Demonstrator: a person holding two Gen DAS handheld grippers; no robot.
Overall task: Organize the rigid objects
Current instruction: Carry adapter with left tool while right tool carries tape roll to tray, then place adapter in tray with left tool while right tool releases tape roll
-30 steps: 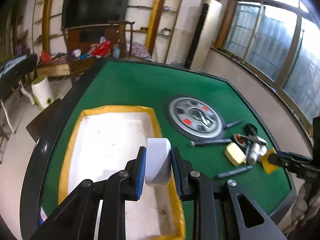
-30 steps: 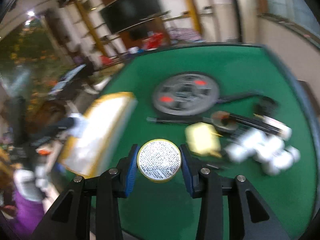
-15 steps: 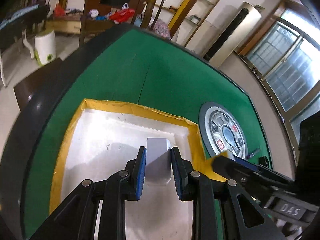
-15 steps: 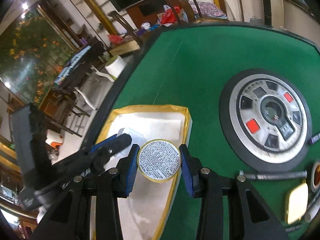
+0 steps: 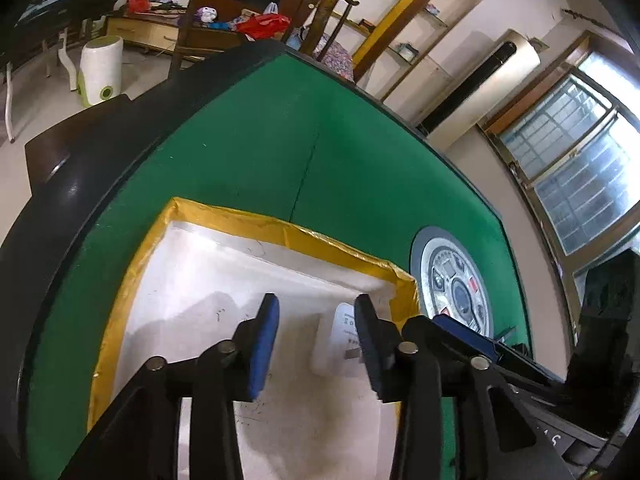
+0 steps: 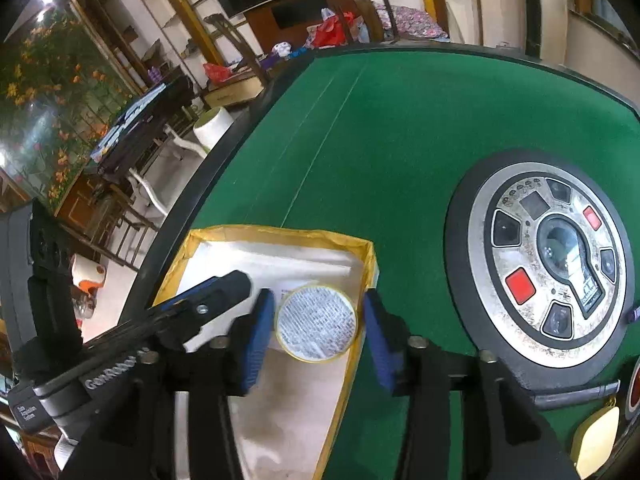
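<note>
**Both my grippers over the yellow-rimmed tray, fingers spread**

My left gripper (image 5: 316, 340) hangs over the tray (image 5: 280, 226), its blue-padded fingers (image 5: 262, 344) spread wide with nothing pinched. The white box (image 5: 334, 340) lies on the tray floor in the gap between them, nearer my right-hand finger, its printed label partly hidden behind that finger. I cannot tell whether the box touches the pad.

My right gripper (image 6: 316, 332) sits over the same tray (image 6: 370, 256), at its right edge. Its fingers (image 6: 256, 336) are spread too, and the round yellow-rimmed tin (image 6: 316, 322) shows between them with a clear gap at my right-hand finger; its printed face points at the camera. At the left-hand pad it is close, and I cannot tell if they touch, nor whether the tin rests on the tray floor.

Just left of my right fingers, the tip of the left gripper (image 6: 216, 292) reaches into the tray. Off to the right of my right fingers, on the green table (image 6: 400, 120), lies the round grey control panel (image 6: 548, 264), and a pale yellow object (image 6: 592, 436) sits near the lower right corner.
</note>
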